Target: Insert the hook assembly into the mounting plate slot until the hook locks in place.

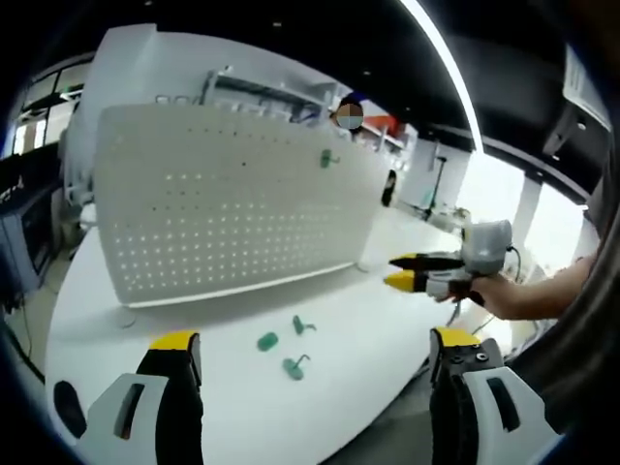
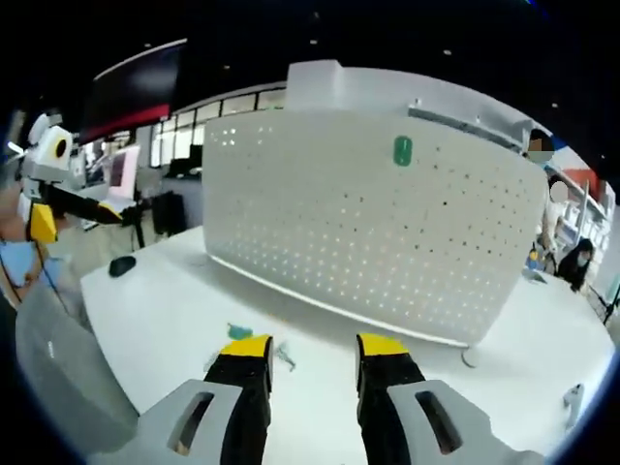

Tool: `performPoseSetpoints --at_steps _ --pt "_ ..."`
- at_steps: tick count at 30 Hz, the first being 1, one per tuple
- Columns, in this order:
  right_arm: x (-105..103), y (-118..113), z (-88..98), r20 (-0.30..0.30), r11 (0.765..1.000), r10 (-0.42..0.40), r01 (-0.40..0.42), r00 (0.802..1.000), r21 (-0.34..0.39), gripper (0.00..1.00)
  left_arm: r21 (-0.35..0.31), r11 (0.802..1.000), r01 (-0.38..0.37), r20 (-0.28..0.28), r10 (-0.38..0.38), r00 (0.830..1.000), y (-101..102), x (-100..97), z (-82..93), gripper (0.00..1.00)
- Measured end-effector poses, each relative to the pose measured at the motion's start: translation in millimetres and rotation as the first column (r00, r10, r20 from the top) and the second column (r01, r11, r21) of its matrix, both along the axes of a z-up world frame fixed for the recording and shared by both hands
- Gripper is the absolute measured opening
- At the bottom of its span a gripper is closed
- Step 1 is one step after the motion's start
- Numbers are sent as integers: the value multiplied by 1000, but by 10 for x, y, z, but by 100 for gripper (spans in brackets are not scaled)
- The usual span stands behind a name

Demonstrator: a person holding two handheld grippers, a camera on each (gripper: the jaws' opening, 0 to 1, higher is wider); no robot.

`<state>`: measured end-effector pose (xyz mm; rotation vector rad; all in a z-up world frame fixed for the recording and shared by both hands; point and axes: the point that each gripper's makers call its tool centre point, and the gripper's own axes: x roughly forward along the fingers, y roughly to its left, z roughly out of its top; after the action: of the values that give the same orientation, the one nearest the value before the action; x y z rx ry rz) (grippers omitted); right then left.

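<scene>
Right gripper [image 2: 312,351] partly hides green hooks [image 2: 239,332].

**An open-plan lab or office hall**

A broad white desk [image 1: 349,368] carries an upright white pegboard [image 2: 368,223]. Behind it run rows of white workstations [image 1: 262,92], monitors [image 2: 121,170] on stands, a dark ceiling with a long light strip [image 1: 446,63], and bright windows [image 1: 552,228].
</scene>
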<state>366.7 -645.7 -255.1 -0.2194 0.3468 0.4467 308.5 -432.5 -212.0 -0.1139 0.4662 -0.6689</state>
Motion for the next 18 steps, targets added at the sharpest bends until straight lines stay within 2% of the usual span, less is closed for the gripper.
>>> performPoseSetpoints --at_steps 11,15,18 --pt "-458 125 -337 -88 993 94 -100 992 -65 34 -3 1000 -13 -14 13 1000 46 -11 -60 100" --pt "-541 171 -382 -107 988 123 -132 987 -78 34 -4 1000 -14 -18 14 1000 50 -16 -74 99" --pt "-593 192 -379 -100 985 136 -145 986 -89 33 -2 1000 -15 -19 15 1000 59 -19 -71 99"
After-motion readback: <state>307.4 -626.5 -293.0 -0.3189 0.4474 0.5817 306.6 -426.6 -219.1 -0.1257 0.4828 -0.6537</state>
